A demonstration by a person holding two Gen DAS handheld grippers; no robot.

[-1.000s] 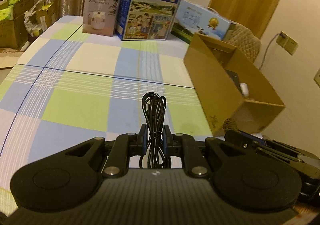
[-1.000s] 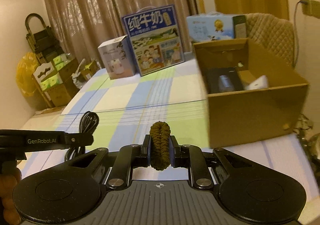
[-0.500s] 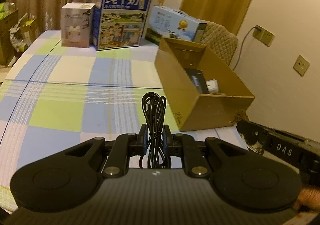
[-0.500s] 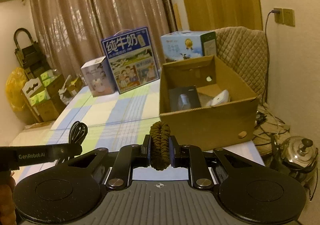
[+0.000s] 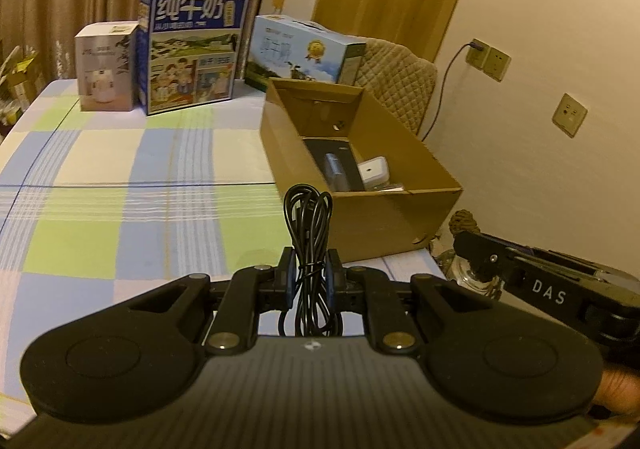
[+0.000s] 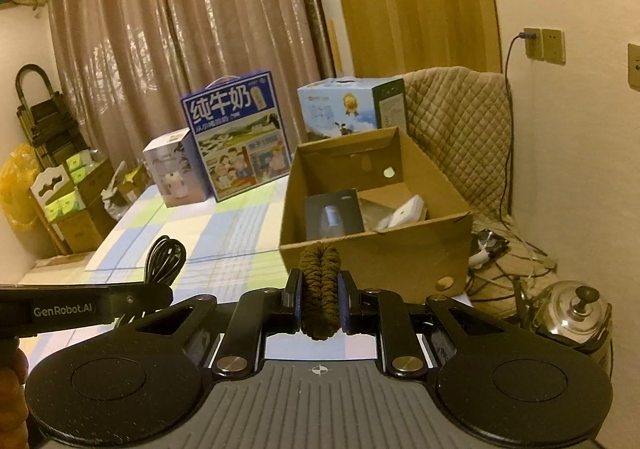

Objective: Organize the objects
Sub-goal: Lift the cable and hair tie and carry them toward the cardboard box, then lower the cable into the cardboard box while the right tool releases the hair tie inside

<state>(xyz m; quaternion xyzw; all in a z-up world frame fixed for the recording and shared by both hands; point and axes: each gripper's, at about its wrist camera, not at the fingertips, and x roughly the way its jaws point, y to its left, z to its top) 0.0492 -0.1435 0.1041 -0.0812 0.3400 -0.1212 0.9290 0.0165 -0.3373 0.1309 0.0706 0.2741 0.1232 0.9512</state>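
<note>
Left tongs (image 5: 311,273) are clamped on my coiled black cable (image 5: 309,225), right tongs (image 6: 319,301) on the brown braided rope (image 6: 319,289). I've got both above the counter (image 5: 120,185), just before the open cardboard box (image 5: 372,217).

Both wrist views — forward, toward cardboard box (image 5: 360,173)

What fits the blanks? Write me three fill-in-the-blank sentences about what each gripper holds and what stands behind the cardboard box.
1. The left gripper is shut on a coiled black ____.
2. The right gripper is shut on a bundled brown ____.
3. The open cardboard box stands on the ____ tablecloth.

Missing words: cable; rope; checked
</note>
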